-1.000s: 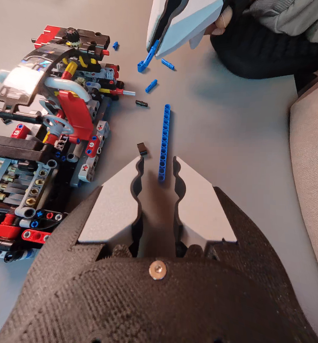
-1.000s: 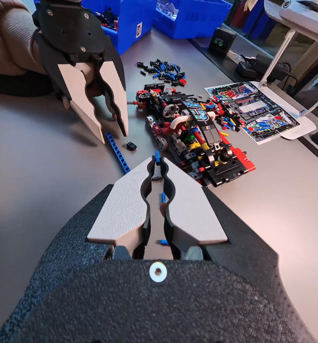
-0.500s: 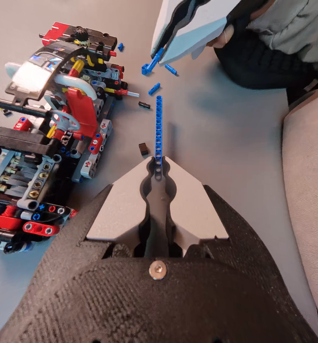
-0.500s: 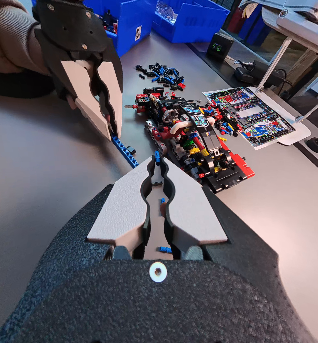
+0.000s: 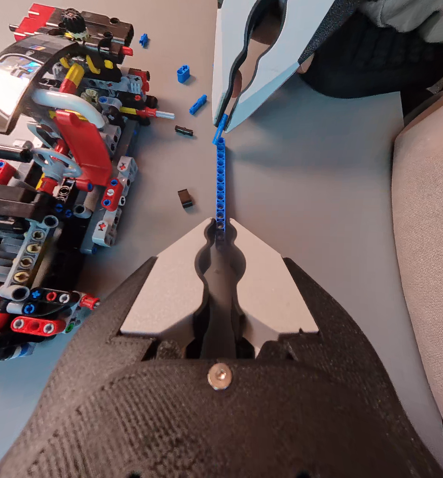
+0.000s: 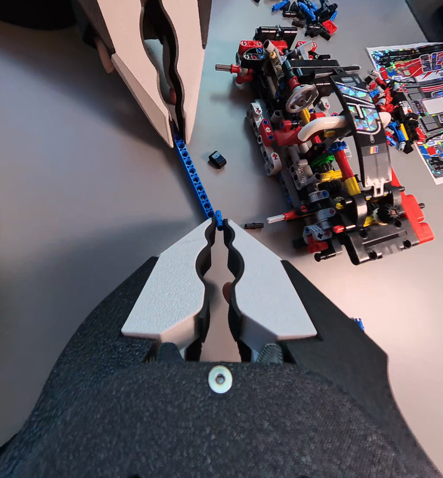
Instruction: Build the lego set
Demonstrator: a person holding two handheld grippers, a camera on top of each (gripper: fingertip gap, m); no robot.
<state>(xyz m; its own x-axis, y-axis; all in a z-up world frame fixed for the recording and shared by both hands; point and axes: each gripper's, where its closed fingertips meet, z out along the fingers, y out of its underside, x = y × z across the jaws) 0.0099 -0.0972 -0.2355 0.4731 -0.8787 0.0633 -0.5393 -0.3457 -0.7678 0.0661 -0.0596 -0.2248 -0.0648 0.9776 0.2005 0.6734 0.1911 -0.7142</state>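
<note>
My left gripper (image 5: pixel 220 220) is shut on the near end of a long blue holed beam (image 5: pixel 220 178), which points straight away from it low over the grey table. My right gripper (image 6: pixel 218 222) is shut on a small blue pin (image 6: pixel 218 216). It holds the pin against the beam's far end (image 6: pixel 210 212). In the left wrist view the right gripper (image 5: pixel 221 127) comes in from the top with the pin (image 5: pixel 220 129) at its tips. In the right wrist view the left gripper (image 6: pixel 178 137) shows at the top left. The part-built car model (image 5: pixel 60 160) (image 6: pixel 331 155) lies beside the beam.
A small black piece (image 5: pixel 185 198) (image 6: pixel 217 159) and a black pin (image 5: pixel 183 130) (image 6: pixel 253 225) lie between beam and car. Loose blue pins (image 5: pixel 198 104) lie farther off. A sticker sheet (image 6: pixel 422 108) and a pile of small parts (image 6: pixel 308 15) lie beyond the car. A beige cushion (image 5: pixel 427 245) borders the table. My hands' fingertips stand some 8 cm from each other.
My left gripper closed on the near end of the blue beam, which had been lying loose. My right gripper carried the blue pin over to the beam's far end.
</note>
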